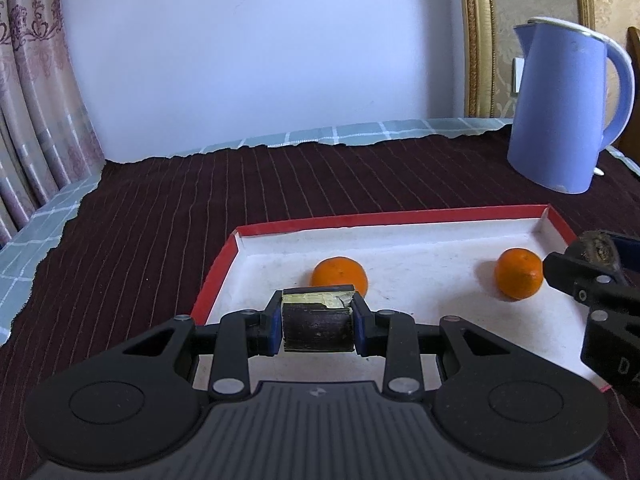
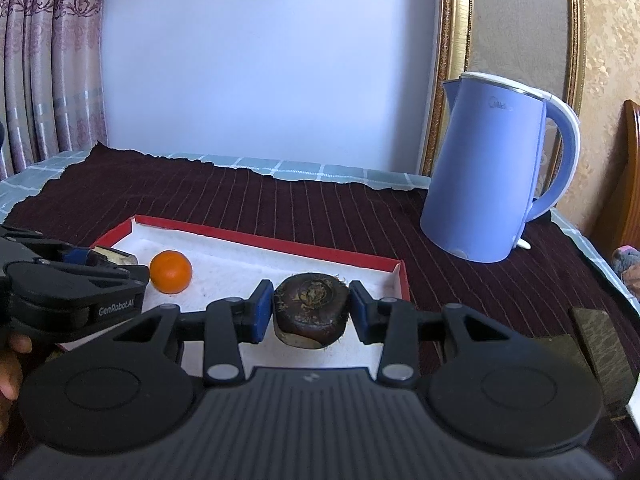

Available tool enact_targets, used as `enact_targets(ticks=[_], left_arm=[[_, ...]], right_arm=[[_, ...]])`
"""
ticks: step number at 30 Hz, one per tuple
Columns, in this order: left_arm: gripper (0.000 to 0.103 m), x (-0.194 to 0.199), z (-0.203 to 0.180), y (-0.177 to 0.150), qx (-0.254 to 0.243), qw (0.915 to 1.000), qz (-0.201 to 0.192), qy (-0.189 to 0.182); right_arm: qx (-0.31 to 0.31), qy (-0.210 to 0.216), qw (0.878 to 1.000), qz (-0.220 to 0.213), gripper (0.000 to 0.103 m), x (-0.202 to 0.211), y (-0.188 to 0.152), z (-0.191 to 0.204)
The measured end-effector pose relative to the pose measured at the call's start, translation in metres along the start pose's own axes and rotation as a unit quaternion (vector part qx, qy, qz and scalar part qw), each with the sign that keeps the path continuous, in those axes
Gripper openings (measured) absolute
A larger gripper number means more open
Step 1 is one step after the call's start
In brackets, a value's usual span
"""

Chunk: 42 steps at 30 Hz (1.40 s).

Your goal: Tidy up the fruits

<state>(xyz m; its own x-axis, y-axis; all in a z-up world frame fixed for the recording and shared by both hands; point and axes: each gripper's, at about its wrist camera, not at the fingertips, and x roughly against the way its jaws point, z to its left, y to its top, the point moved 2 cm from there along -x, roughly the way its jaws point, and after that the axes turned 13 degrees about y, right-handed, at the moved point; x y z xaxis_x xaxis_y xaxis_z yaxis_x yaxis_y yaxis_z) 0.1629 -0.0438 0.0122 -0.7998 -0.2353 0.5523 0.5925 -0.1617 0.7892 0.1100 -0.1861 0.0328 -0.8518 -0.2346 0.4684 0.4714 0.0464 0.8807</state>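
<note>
Left wrist view: we are seeing the left hand-held gripper [image 1: 318, 326] clamping a dark cut cane piece [image 1: 317, 330] over the red-rimmed tray [image 1: 224, 258]. One tangerine [image 1: 340, 275] is lying at twelve o'clock of it, a second tangerine [image 1: 519, 273] at two o'clock. Right wrist view: the right hand-held gripper [image 2: 312, 312] is clamping a brown water chestnut [image 2: 311, 310] above the tray's near right part. The blue kettle [image 2: 488, 176] is standing on the worktop [image 2: 320, 216] at one o'clock.
</note>
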Motion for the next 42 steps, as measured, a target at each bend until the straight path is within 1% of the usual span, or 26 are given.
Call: enact_targets(ticks=[15,26,42], left_arm=[[0.032,-0.027,0.0,0.002,0.001,0.9997,0.022,0.01],[0.032,-0.033,0.002,0.005,0.002,0.9997,0.014,0.02],[0.032,-0.045,0.005,0.009,0.007,0.9993,0.015,0.032]], right_arm=[[-0.013,-0.004,1.0,0.016,0.038,-0.026,0.004,-0.006],[-0.024,-0.004,0.999,0.033,0.038,-0.051,0.006,-0.008],[-0.052,0.002,0.997,0.049,0.038,-0.078,0.014,-0.011]])
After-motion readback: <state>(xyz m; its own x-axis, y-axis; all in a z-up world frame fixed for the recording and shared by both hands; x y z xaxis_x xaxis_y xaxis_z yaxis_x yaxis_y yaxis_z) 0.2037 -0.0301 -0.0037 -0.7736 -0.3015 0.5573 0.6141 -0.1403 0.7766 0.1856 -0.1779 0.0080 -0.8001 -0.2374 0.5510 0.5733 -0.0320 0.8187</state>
